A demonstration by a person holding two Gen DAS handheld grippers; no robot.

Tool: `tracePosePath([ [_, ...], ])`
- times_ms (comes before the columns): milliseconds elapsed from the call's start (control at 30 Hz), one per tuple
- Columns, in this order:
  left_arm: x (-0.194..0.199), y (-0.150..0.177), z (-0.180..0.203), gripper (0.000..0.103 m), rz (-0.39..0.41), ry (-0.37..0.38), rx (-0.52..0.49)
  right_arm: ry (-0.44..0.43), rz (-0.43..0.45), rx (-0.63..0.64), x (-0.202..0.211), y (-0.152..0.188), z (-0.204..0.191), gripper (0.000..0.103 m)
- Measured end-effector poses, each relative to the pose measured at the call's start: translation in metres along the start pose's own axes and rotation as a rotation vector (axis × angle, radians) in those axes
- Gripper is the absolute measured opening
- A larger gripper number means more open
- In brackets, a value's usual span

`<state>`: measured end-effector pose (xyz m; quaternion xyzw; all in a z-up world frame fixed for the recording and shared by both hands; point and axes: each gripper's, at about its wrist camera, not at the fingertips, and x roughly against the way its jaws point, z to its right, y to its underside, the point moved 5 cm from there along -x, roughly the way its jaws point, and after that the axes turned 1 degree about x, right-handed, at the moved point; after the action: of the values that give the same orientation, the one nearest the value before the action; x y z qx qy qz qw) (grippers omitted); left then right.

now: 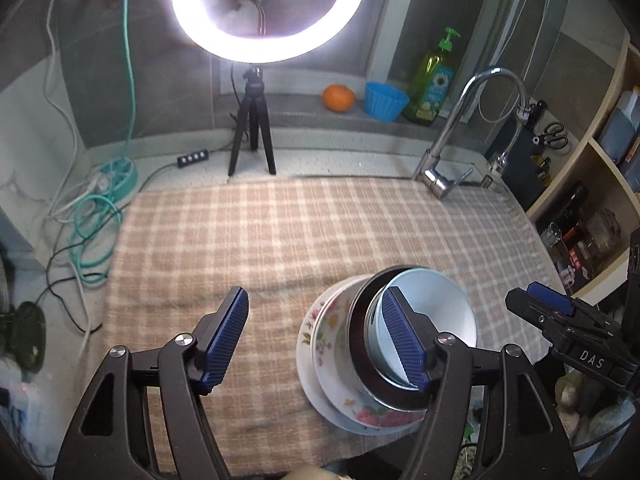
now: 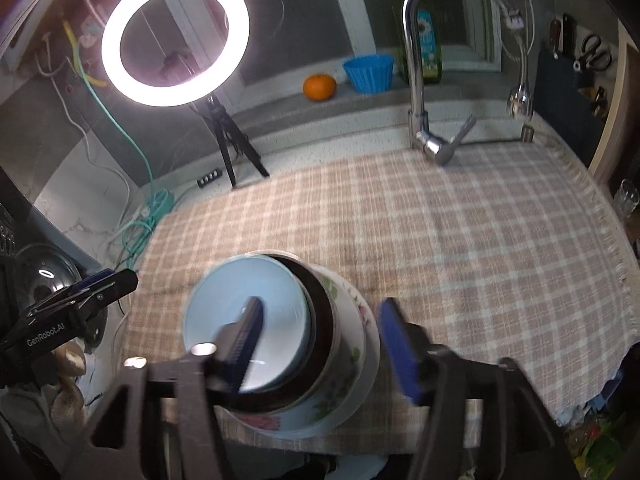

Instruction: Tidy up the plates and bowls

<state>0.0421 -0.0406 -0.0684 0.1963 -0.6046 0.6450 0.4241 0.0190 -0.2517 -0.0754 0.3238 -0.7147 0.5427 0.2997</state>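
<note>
Checked beige cloth [image 1: 280,232] covered the counter ahead of both spread-fingered tools, left gripper [image 1: 316,340] and right gripper [image 2: 320,344]; beyond glowed a ring light [image 1: 268,8], beside a chrome tap [image 1: 476,120].

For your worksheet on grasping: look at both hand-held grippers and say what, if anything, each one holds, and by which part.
Nothing is held. The left hand-held gripper and the right hand-held gripper are both open above the stack of bowls on the plates.
</note>
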Motion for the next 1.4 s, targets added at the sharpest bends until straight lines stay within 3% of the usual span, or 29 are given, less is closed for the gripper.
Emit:
tracePosePath([
  [400,0.014,-0.008,0.002,0.069,0.046,-0.003,-0.002,0.027,0.036,0.034,0.008,-0.01,-0.007,0.066],
  [1400,0.014,-0.011,0.006,0.069,0.042,0.017,0.0,0.034,-0.001,0.018,-0.004,-0.008,0.002,0.066],
])
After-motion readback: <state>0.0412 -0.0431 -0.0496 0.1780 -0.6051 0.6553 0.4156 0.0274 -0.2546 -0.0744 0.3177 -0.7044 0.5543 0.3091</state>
